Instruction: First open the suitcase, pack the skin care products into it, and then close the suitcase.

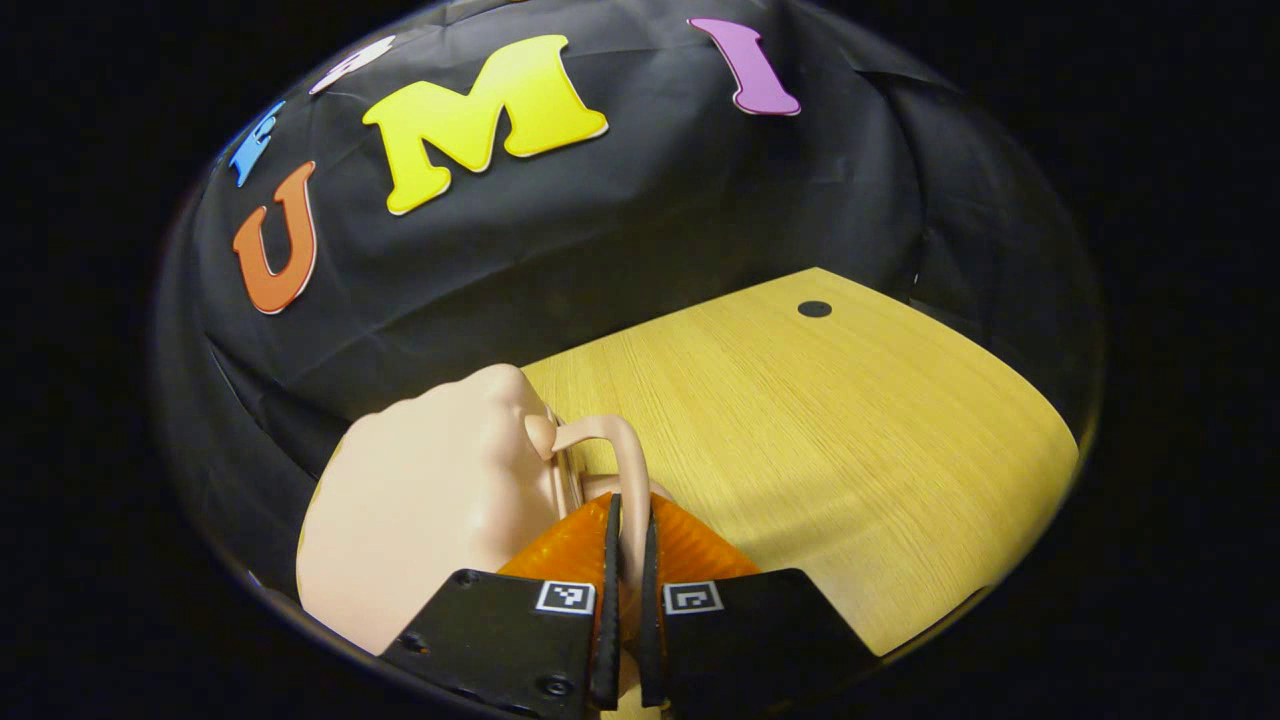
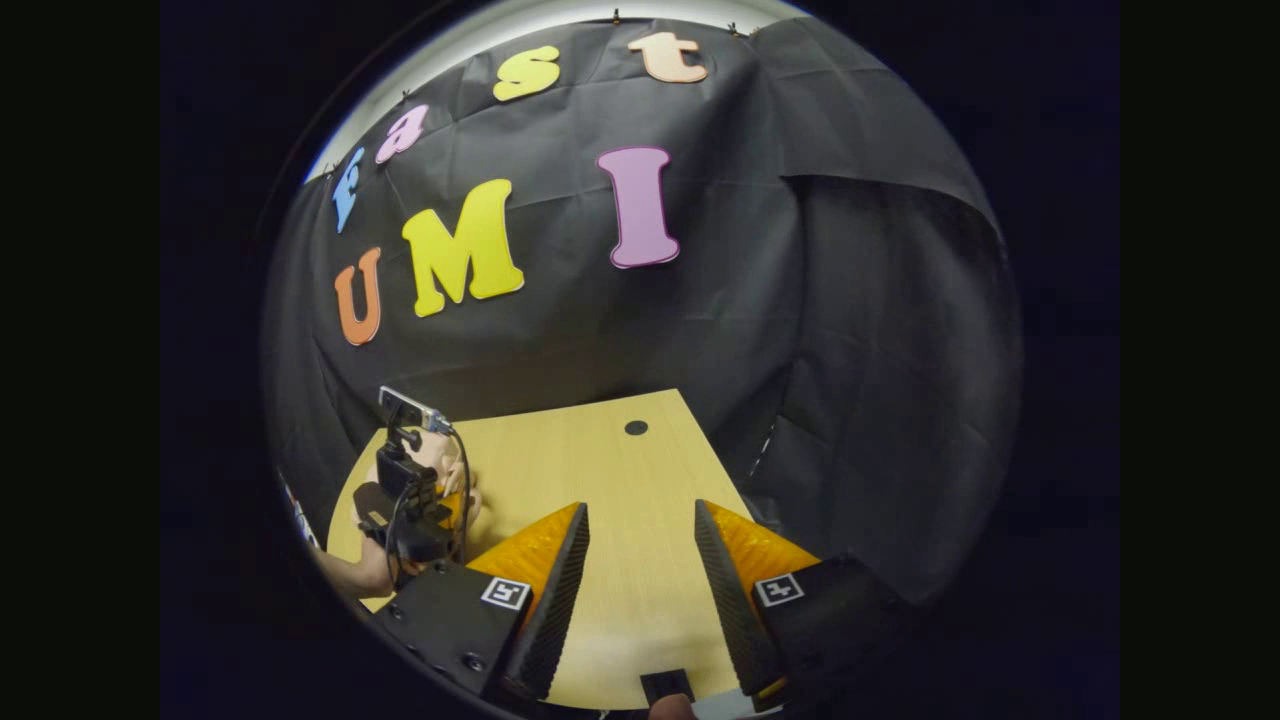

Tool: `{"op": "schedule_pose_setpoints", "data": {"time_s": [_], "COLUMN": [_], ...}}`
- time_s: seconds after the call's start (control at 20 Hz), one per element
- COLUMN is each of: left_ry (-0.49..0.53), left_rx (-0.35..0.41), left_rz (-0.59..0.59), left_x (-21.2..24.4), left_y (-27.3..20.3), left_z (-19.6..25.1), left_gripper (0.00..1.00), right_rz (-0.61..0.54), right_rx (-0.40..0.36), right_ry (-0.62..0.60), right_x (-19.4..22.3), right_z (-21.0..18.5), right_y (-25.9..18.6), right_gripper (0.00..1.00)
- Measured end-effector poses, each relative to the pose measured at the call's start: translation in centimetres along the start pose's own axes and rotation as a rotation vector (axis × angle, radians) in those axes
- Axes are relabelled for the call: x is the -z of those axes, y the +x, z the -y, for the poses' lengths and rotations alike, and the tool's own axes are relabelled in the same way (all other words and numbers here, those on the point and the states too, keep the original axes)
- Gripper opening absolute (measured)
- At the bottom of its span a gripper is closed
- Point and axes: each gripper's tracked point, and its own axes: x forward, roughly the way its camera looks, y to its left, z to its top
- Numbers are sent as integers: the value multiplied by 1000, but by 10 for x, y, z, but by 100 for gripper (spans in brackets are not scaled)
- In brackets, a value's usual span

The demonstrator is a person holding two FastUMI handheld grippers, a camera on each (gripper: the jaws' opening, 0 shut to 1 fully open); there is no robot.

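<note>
A pale pink suitcase point(image 1: 420, 510) fills the lower left of the left gripper view, resting on the wooden table point(image 1: 850, 420). Its curved handle point(image 1: 625, 450) runs down between my left gripper's point(image 1: 630, 540) fingers, which are shut on it. In the right gripper view my right gripper point(image 2: 640, 545) hangs open over the bare table point(image 2: 600, 450) with nothing between its fingers. The left gripper point(image 2: 410, 510) and the hand holding it point(image 2: 360, 575) appear farther off at the left of that view. No skin care products are in sight.
A small black round spot point(image 1: 814, 309) marks the table near its far edge, also seen in the right gripper view as a black spot point(image 2: 636, 428). The black cloth wall closes off the back and right sides of the table.
</note>
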Motion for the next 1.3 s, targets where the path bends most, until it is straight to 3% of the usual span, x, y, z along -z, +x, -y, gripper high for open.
{"op": "schedule_pose_setpoints", "data": {"time_s": [0.15, 0.3, 0.4, 0.45, 0.5, 0.55, 0.6, 0.65, 0.9, 1.15, 1.3], "left_ry": [37, -14, -91, -125, -162, -198, -230, -261, -383, -393, -405], "left_rx": [-29, 3, 39, 57, 66, 63, 63, 66, 61, -50, -114], "left_rz": [-20, -59, -69, -69, -64, -44, -15, 19, 286, 549, 623], "left_x": [3, 8, 9, 7, 5, 0, -8, -17, -99, -184, -202], "left_y": [2, 1, -7, -14, -22, -30, -39, -49, -117, -191, -227], "left_z": [1, 10, 20, 26, 28, 27, 23, 20, -28, -112, -152], "left_gripper": [14, 24, 39, 58, 57, 81, 83, 93, 93, 93, 93], "right_rz": [4, 0, -4, -11, -16, -15, -12, -4, 87, 265, 344], "right_rx": [-38, -65, -82, -82, -85, -93, -104, -115, -168, -224, -239], "right_ry": [-5, -27, -52, -71, -85, -95, -105, -117, -178, -179, -152], "right_x": [-1, 0, 1, 4, 4, 3, 1, -4, -46, -118, -150], "right_z": [-5, -9, -14, -15, -17, -23, -30, -38, -93, -158, -192], "right_y": [0, 5, 8, 11, 13, 15, 17, 19, 24, 19, 12], "right_gripper": [64, 64, 64, 63, 64, 64, 64, 64, 63, 63, 63]}}
